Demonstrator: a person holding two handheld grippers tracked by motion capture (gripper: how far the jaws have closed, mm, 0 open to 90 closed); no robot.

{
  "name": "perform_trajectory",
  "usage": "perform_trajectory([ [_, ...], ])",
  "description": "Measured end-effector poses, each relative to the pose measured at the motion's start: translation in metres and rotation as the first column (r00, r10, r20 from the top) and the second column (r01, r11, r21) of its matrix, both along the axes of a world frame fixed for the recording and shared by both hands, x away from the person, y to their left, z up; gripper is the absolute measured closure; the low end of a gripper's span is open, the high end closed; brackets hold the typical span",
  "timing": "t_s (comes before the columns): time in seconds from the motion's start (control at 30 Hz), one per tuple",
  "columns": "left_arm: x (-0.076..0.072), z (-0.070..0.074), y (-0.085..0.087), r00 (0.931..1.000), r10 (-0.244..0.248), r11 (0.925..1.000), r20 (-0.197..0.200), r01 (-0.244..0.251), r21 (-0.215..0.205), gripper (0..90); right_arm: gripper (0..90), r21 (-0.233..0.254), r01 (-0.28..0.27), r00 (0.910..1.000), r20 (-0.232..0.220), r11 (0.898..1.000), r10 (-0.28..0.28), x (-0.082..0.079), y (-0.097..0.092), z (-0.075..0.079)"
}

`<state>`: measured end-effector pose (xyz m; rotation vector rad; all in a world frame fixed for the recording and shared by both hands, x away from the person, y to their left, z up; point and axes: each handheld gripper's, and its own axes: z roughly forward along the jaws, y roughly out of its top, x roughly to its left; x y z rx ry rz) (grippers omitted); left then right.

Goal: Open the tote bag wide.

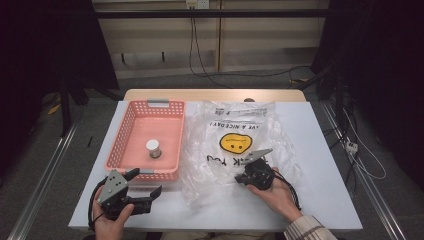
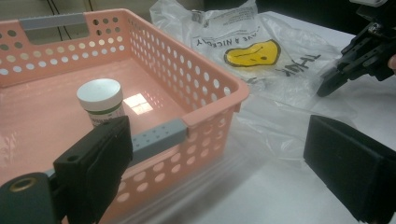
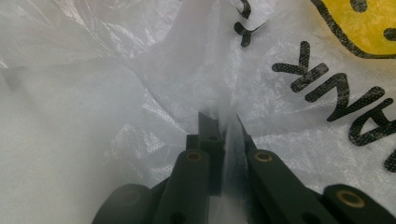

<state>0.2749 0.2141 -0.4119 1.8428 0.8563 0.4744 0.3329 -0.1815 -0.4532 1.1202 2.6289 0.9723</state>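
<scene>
A clear plastic bag (image 1: 235,125) with a yellow smiley face (image 2: 252,52) and black lettering lies flat on the white table. My right gripper (image 3: 226,123) is shut on a thin raised fold of the bag's film (image 3: 140,93), near the bag's front edge. In the high view the right gripper (image 1: 241,178) rests low on the bag. My left gripper (image 1: 147,181) stands open in front of the pink basket (image 1: 120,135), with nothing between its jaws. A small white-lidded jar (image 2: 100,100) stands upright inside the basket (image 2: 205,88).
The basket has perforated walls and grey handle strips, and sits left of the bag, touching its edge. The white table (image 1: 320,150) has bare room at the right and along the front. Cables run over the floor behind and to the right.
</scene>
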Motion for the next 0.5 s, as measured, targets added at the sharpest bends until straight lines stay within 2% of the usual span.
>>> perform_trajectory([
  [0.2,0.0,0.0,0.001,1.0,-0.002,1.0,0.002,0.002,0.0,7.8,90.0,0.025,0.015,0.9998,-0.017,1.0,-0.014,0.002,-0.003,0.0],
  [0.3,0.0,0.0,0.002,1.0,-0.002,1.0,0.002,0.002,-0.002,7.7,90.0,0.025,0.026,0.9997,-0.004,0.999,-0.026,0.002,-0.005,0.002],
  [0.5,0.0,0.0,0.001,1.0,-0.007,1.0,-0.001,0.007,-0.001,7.7,90.0,0.097,0.051,0.9986,0.009,0.994,-0.052,0.002,-0.011,0.01],
])
